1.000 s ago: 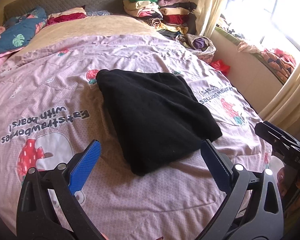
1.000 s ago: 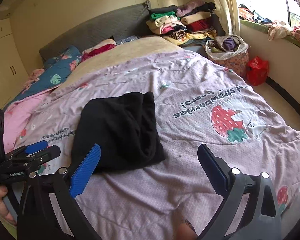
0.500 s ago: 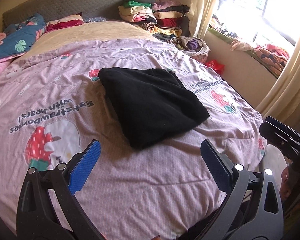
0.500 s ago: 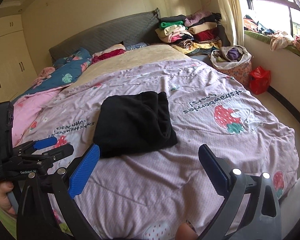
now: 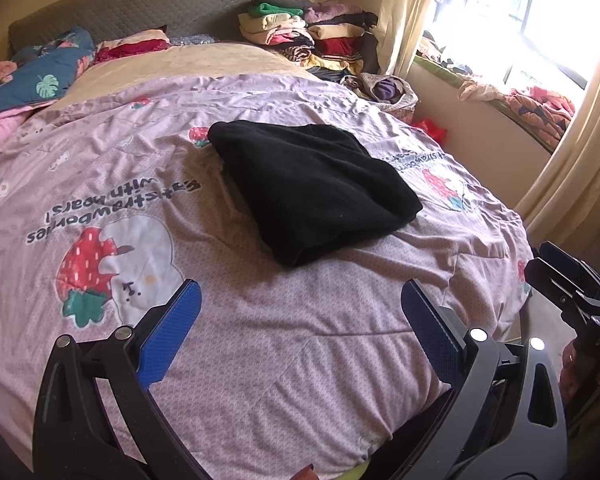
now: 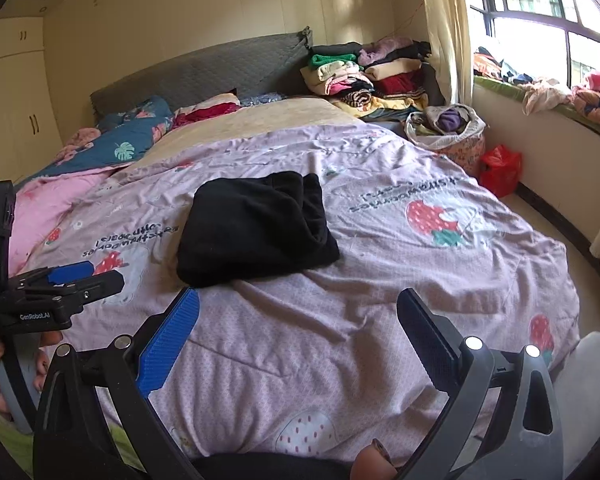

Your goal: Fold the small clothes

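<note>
A folded black garment [image 5: 312, 188] lies flat on the pink strawberry-print bed cover [image 5: 260, 340]; it also shows in the right wrist view [image 6: 252, 228]. My left gripper [image 5: 300, 320] is open and empty, held above the cover short of the garment's near edge. My right gripper [image 6: 298, 320] is open and empty, also short of the garment. Each gripper shows at the edge of the other's view: the right one [image 5: 572, 292] at the far right, the left one [image 6: 60, 292] at the far left.
A pile of folded clothes [image 6: 368, 76] is stacked at the bed's far right corner by the grey headboard [image 6: 204, 72]. A cloth basket [image 6: 446, 128] and a red bag [image 6: 500, 168] stand on the floor by the window sill. Pillows and a blue quilt [image 6: 128, 140] lie far left.
Both grippers have drawn back from the black garment toward the foot of the bed and risen. The garment has stayed still, and both grippers have stayed open.
</note>
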### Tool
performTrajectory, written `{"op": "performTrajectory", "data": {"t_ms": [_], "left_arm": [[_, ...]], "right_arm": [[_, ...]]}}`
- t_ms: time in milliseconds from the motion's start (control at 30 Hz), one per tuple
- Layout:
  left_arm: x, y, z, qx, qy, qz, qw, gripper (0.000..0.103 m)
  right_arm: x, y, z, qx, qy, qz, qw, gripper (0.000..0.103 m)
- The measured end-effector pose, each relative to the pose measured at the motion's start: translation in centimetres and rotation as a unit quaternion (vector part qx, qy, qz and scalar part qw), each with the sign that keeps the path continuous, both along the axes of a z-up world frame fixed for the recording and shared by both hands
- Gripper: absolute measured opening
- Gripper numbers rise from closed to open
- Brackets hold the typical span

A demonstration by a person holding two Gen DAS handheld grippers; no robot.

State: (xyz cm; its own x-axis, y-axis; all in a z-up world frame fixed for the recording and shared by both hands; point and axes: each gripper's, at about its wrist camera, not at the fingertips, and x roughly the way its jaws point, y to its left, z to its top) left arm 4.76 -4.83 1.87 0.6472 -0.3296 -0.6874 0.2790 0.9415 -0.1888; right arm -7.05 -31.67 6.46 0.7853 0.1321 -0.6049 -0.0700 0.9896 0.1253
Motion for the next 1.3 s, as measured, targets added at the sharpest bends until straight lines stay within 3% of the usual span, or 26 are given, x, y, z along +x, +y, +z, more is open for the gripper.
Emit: {"op": "performTrajectory", "data": {"t_ms": [433, 1300], "left_arm": [[-0.2, 1.0, -1.5, 0.007, 0.01, 0.016, 0.9998, 0.094], [-0.1, 0.4, -3.0, 0.019, 0.029, 0.023, 0.9991, 0.094]], "right_arm": [[-0.2, 0.1, -2.4, 0.009, 0.026, -0.019, 0.999, 0.099], [-0.1, 1.9, -3.8, -0.002, 0.038, -0.012, 0.999, 0.099]]}}
